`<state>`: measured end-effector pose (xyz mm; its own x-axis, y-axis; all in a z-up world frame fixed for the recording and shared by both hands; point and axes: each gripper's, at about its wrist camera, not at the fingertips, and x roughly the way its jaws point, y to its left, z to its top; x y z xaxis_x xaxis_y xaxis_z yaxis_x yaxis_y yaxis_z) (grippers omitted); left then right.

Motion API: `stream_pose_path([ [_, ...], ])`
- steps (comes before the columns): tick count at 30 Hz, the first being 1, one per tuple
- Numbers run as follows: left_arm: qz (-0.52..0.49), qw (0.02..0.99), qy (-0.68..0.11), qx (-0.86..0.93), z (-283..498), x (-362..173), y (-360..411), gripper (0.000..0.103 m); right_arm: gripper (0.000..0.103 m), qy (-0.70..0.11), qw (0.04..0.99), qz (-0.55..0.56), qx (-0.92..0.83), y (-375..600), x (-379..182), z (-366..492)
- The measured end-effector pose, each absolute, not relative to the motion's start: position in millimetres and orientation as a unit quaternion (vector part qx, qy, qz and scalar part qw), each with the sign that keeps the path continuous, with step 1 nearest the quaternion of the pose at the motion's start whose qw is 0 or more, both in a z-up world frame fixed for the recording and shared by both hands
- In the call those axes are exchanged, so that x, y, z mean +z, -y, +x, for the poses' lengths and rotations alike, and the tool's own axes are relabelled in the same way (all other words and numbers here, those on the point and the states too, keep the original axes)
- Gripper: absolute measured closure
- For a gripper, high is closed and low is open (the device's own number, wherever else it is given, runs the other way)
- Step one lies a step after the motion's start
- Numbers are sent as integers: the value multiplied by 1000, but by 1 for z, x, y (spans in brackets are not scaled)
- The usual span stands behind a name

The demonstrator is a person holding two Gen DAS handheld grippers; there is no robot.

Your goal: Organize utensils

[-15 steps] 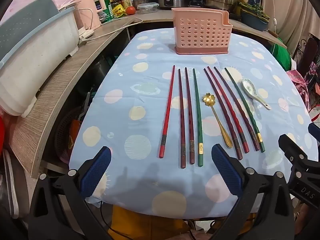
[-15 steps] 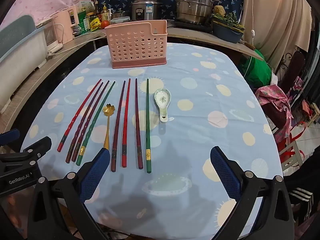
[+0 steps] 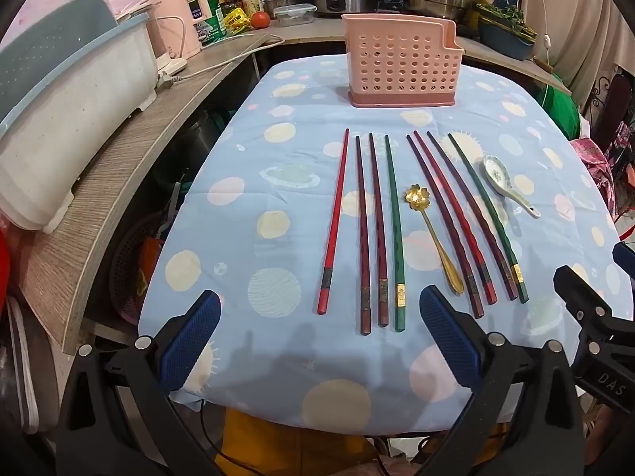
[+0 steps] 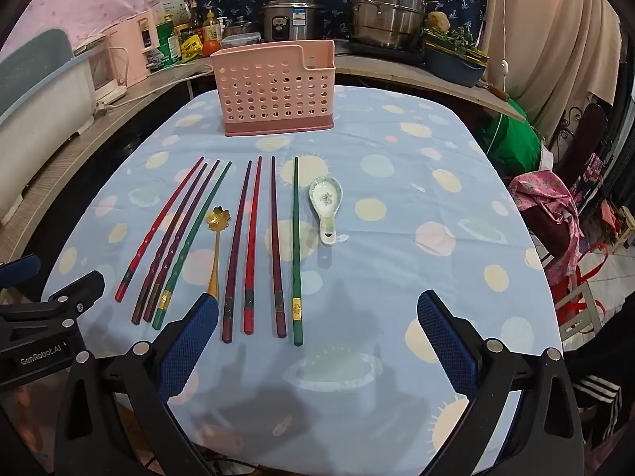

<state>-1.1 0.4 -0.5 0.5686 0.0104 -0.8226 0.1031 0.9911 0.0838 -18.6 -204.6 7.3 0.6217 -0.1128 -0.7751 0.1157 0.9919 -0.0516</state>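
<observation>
Several red, dark red and green chopsticks lie side by side in two groups on the blue spotted tablecloth. A gold flower spoon lies between the groups. A white ceramic spoon lies to their right. A pink perforated utensil holder stands at the far end. My left gripper is open and empty above the near ends of the left group. My right gripper is open and empty above the near ends of the right group.
A wooden counter runs along the left with a white and blue bin, a pink appliance and bottles. Pots and a rice cooker stand behind the holder. A green bag and pink cloth lie off the table's right edge.
Both grippers have drifted slightly; the utensils sit a little differently in each view. Nothing on the table has moved.
</observation>
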Motion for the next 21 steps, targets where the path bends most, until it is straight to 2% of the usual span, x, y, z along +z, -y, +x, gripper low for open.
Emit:
stream_pose_path([
  [21, 61, 883, -465, -25, 7, -3, -4, 7, 7, -430, 901, 4, -64, 201, 9, -15],
])
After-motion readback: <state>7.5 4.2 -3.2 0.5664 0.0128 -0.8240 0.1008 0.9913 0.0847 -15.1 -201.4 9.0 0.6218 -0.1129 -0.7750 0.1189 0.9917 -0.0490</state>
